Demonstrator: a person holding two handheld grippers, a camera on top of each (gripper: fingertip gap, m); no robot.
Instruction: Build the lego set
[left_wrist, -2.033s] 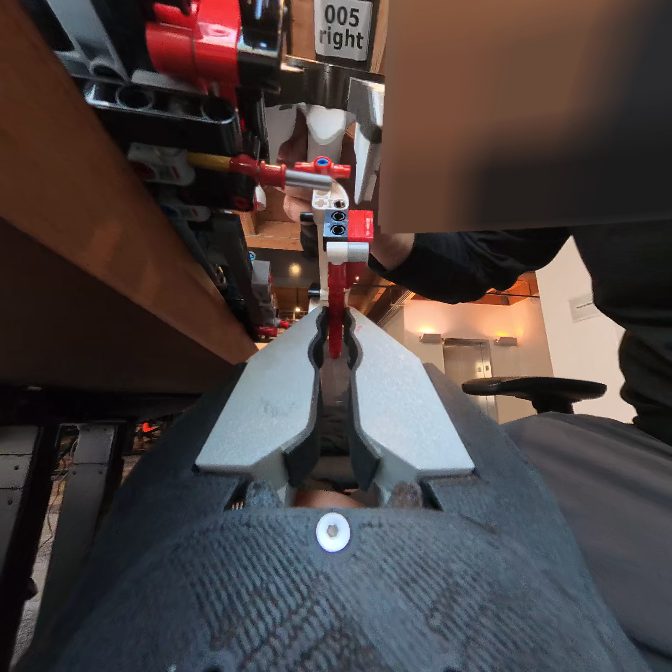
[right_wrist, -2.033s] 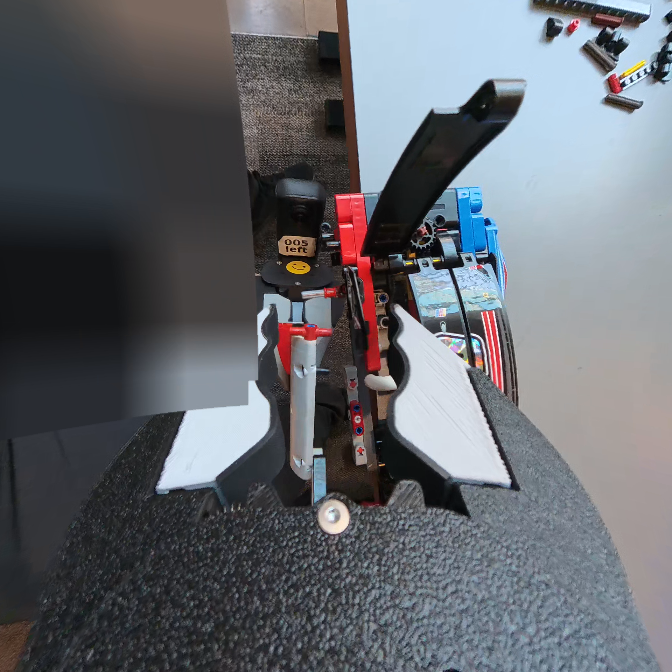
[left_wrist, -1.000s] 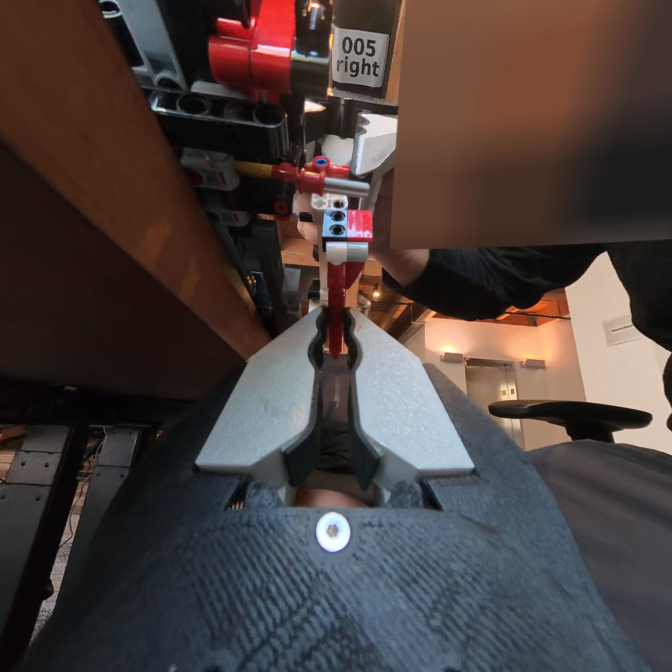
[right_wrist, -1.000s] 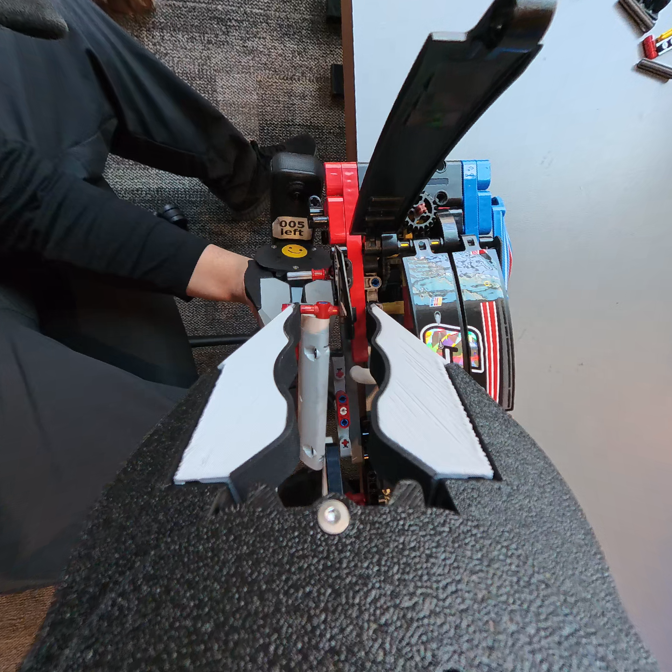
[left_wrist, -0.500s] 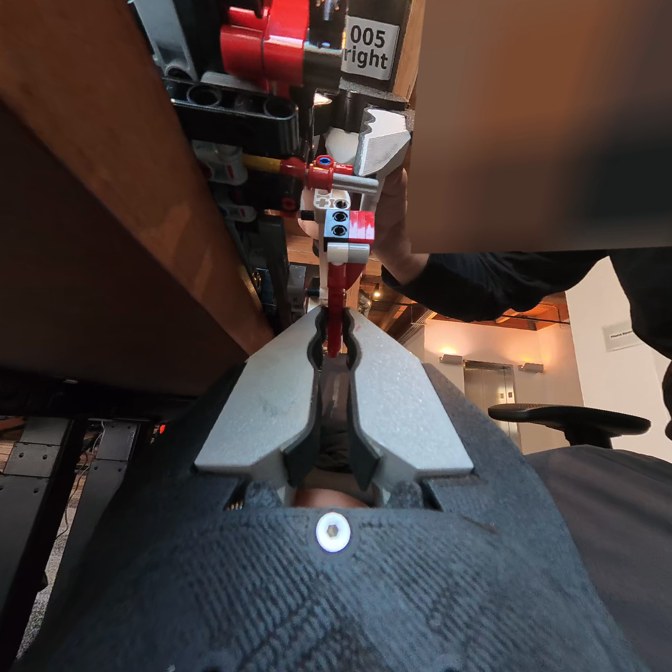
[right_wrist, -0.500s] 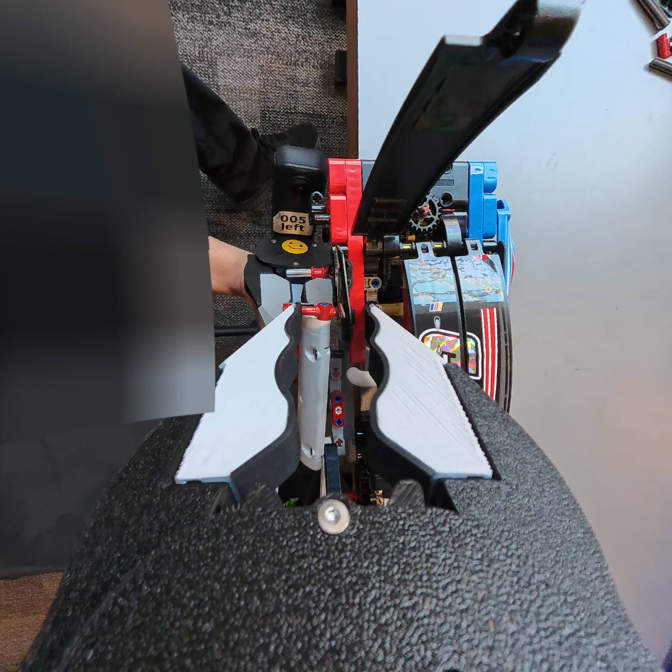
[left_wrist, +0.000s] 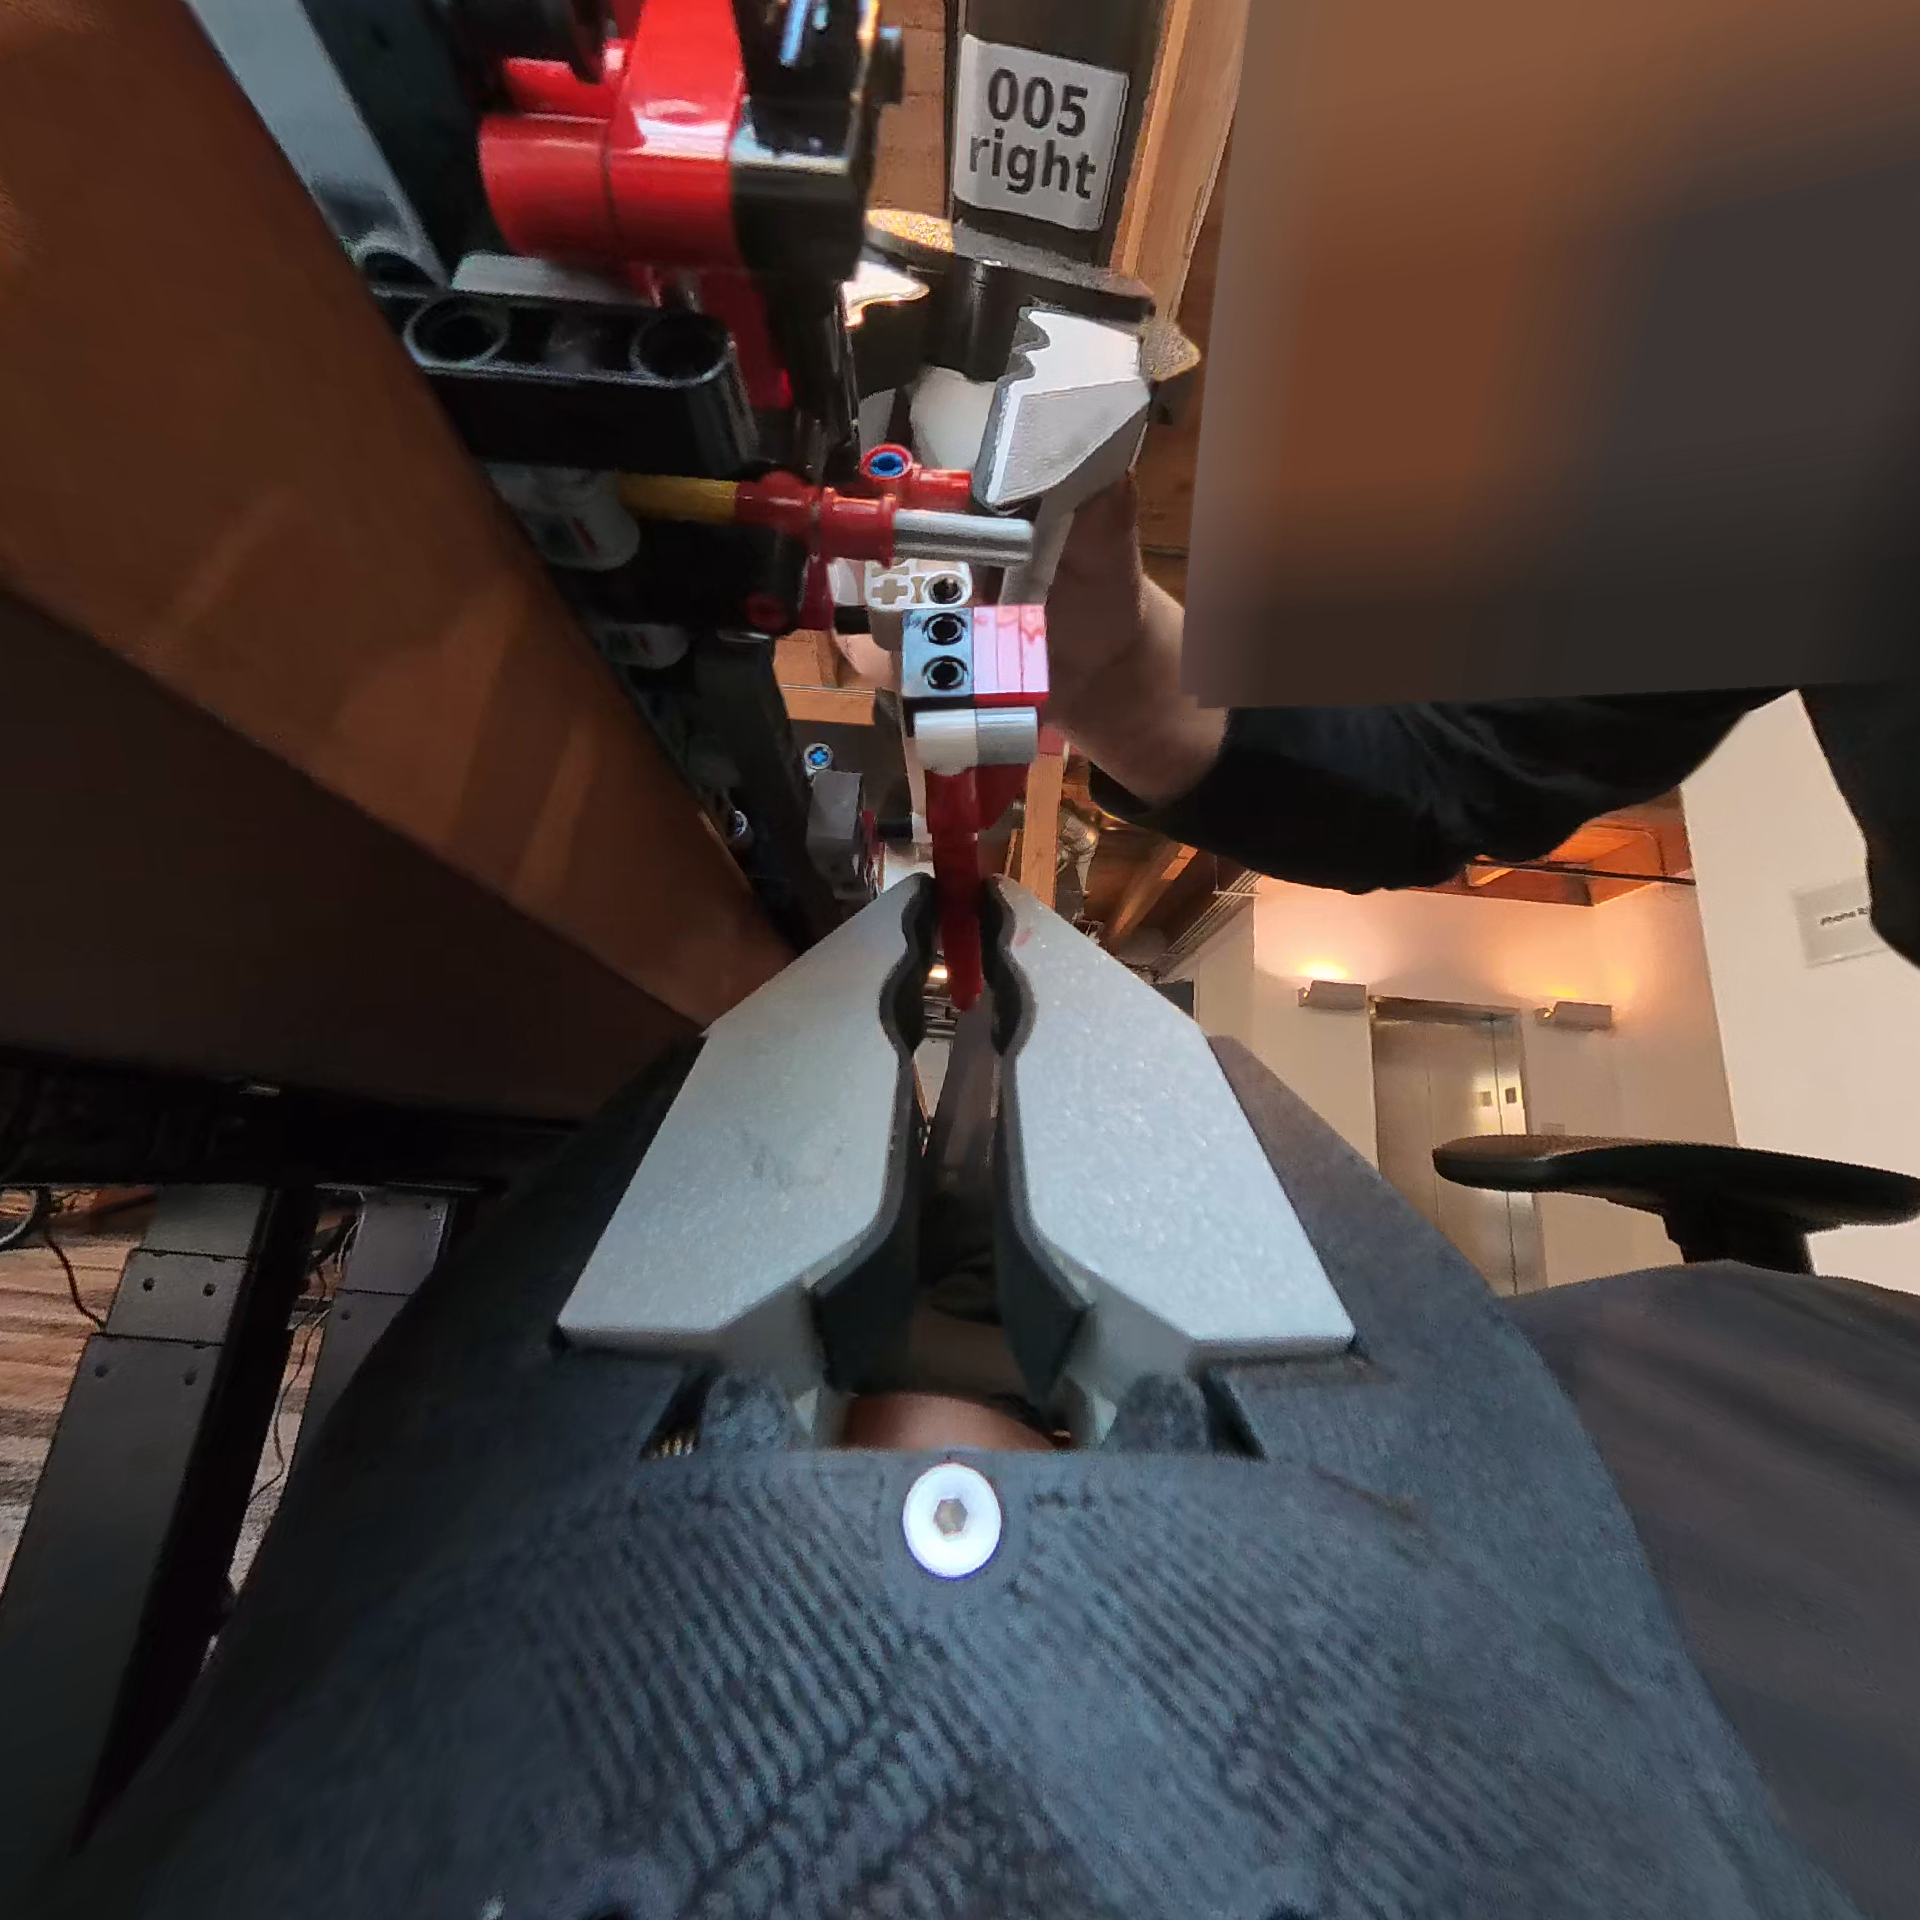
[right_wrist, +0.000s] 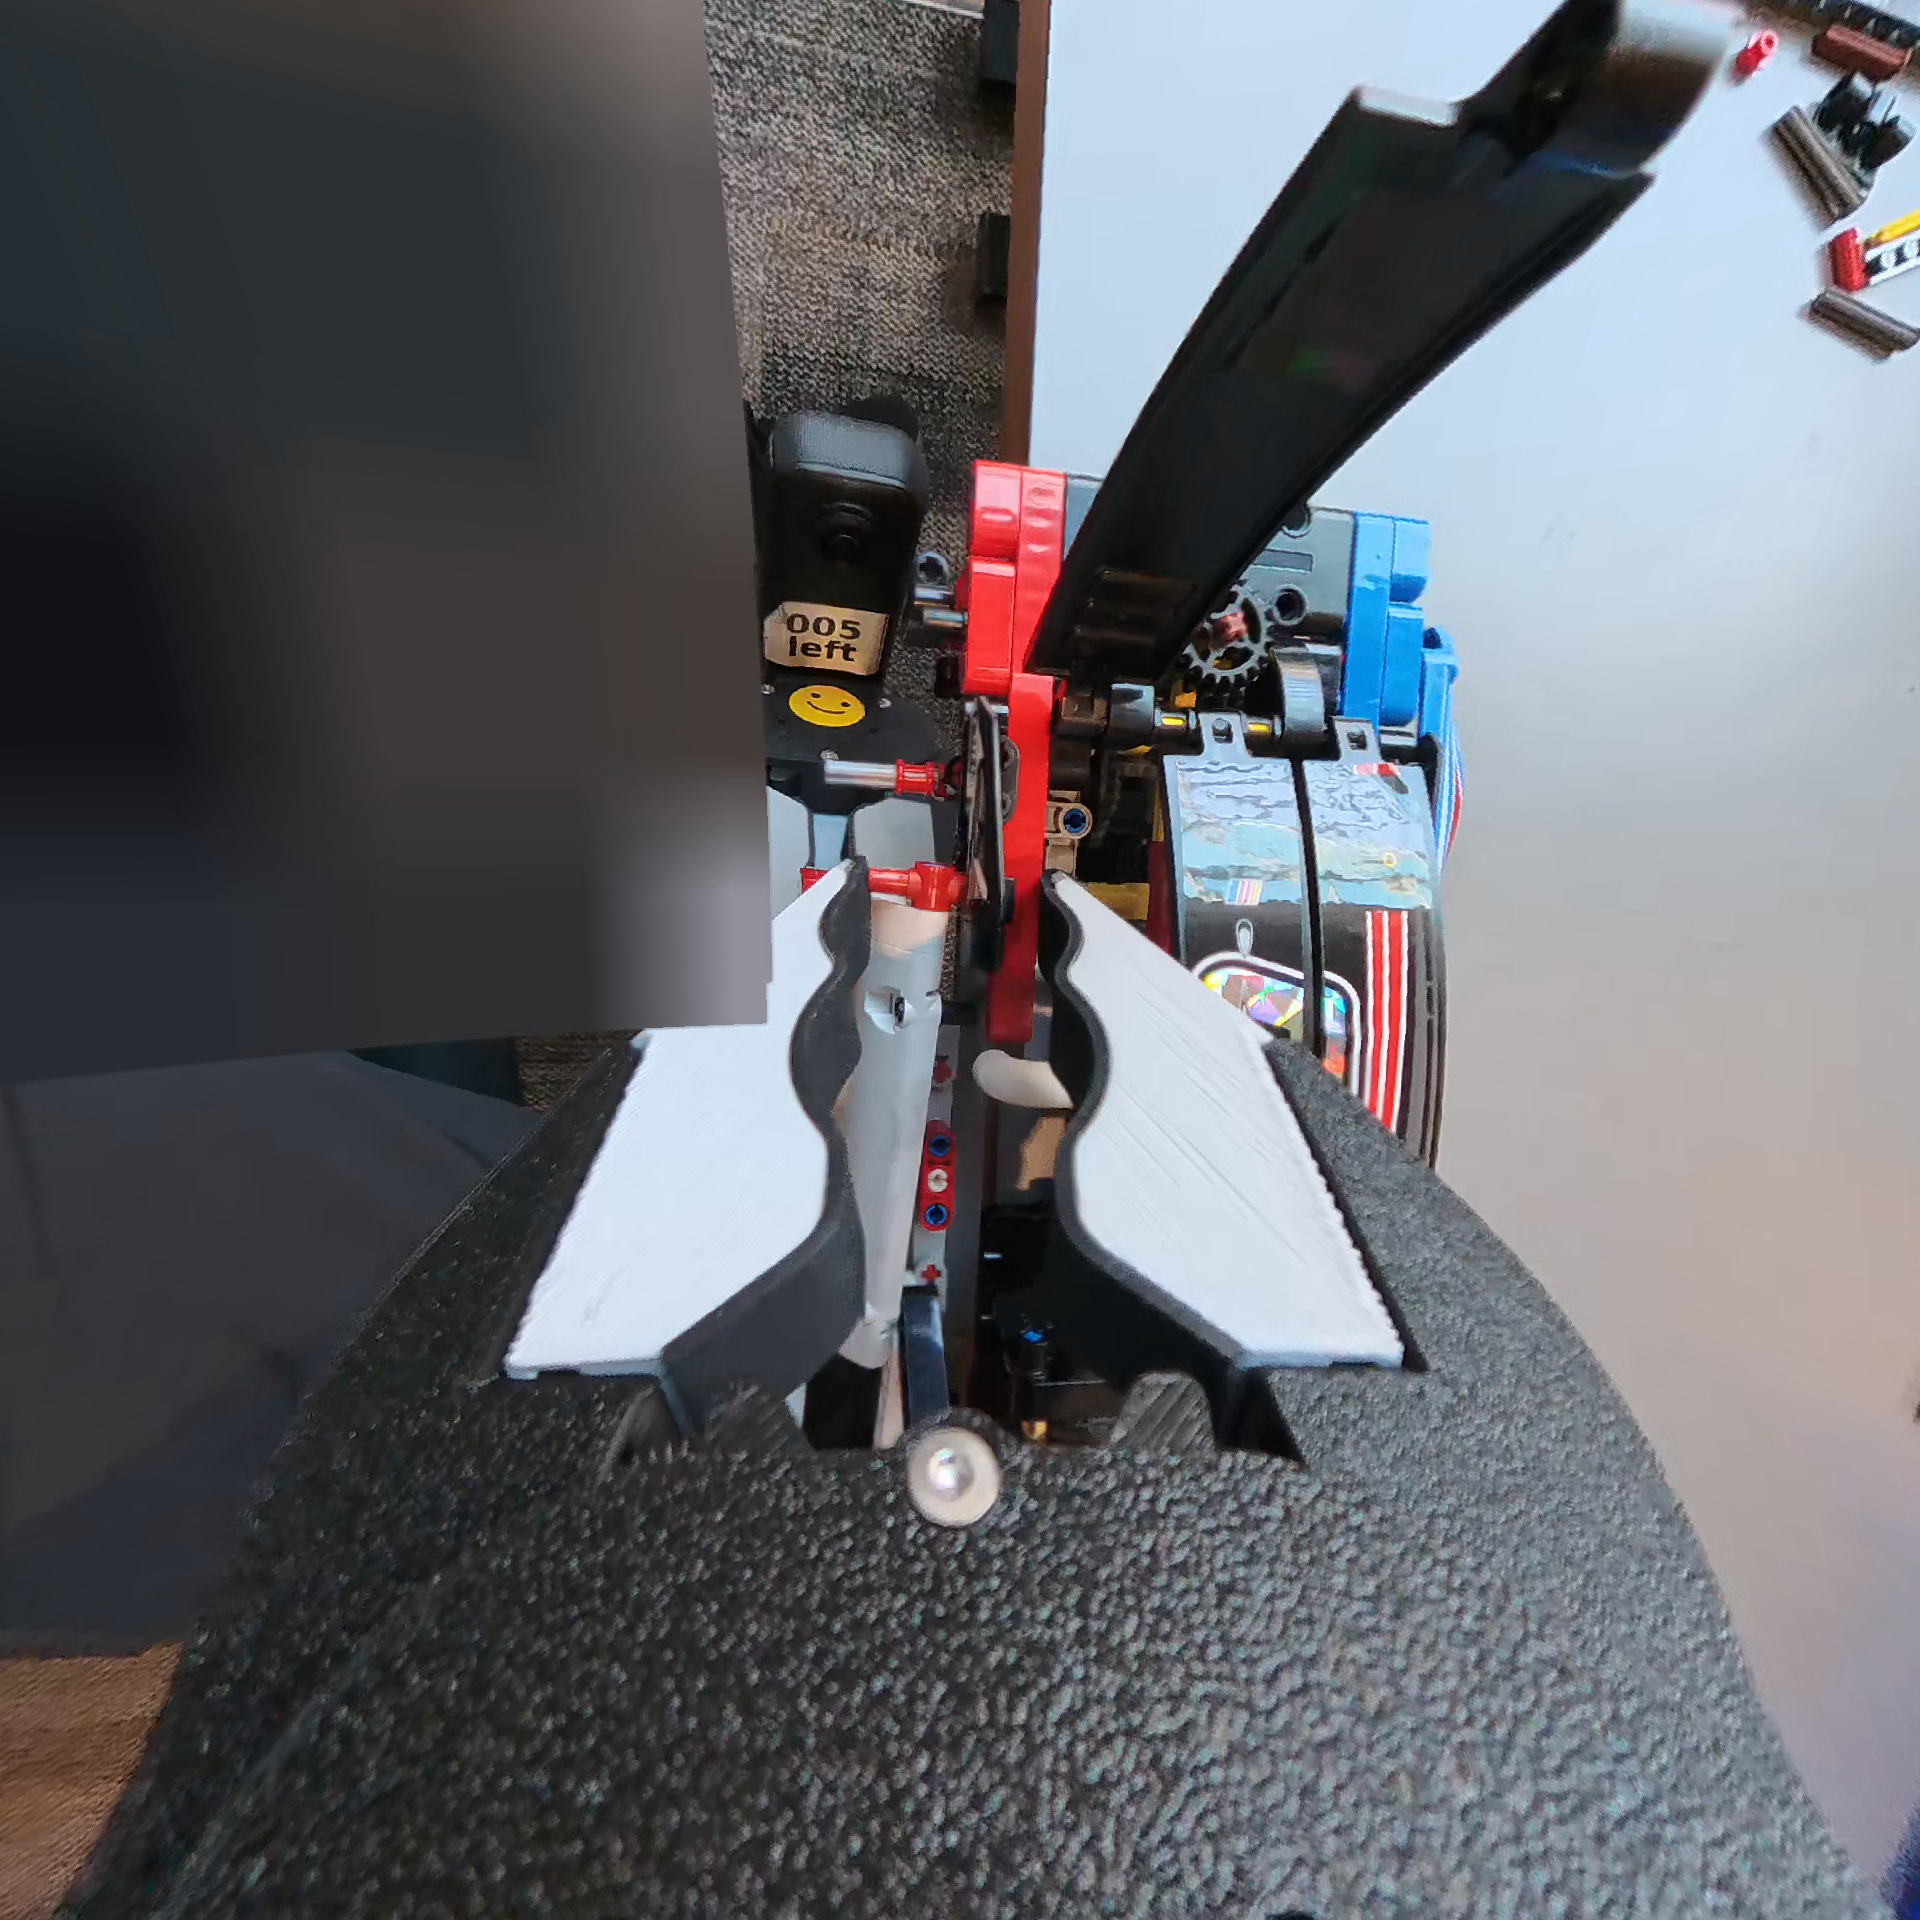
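My left gripper (left_wrist: 958, 894) is shut on the thin red stem (left_wrist: 961, 831) of a small red, grey and white sub-assembly (left_wrist: 971, 665), held up beside the table edge. Just above it a grey axle with a red connector (left_wrist: 883, 520) sticks out of the lego car (left_wrist: 623, 187). My right gripper (right_wrist: 951, 878) is shut on the car's left side: one finger rests on a grey panel (right_wrist: 894, 1091), the other is by the red beam (right_wrist: 1023, 831). The car (right_wrist: 1351, 883) overhangs the white table, with its black curved panel (right_wrist: 1351, 312) raised. The right gripper's fingers (left_wrist: 1060, 416) show from below.
The wooden table edge (left_wrist: 260, 499) runs diagonally at left, with the table's legs below. Several loose lego pieces (right_wrist: 1849, 187) lie at the far right of the white table (right_wrist: 1662, 1039). A hand (left_wrist: 1122, 665) and dark sleeve reach across. A chair armrest (left_wrist: 1662, 1184) is at right. One gripper's finger ends stand about 6 centimeters off the other's.
The right jaws have narrowed onto the car's side. The car and its axle have shifted toward the sub-assembly held in my left gripper, which stays shut.
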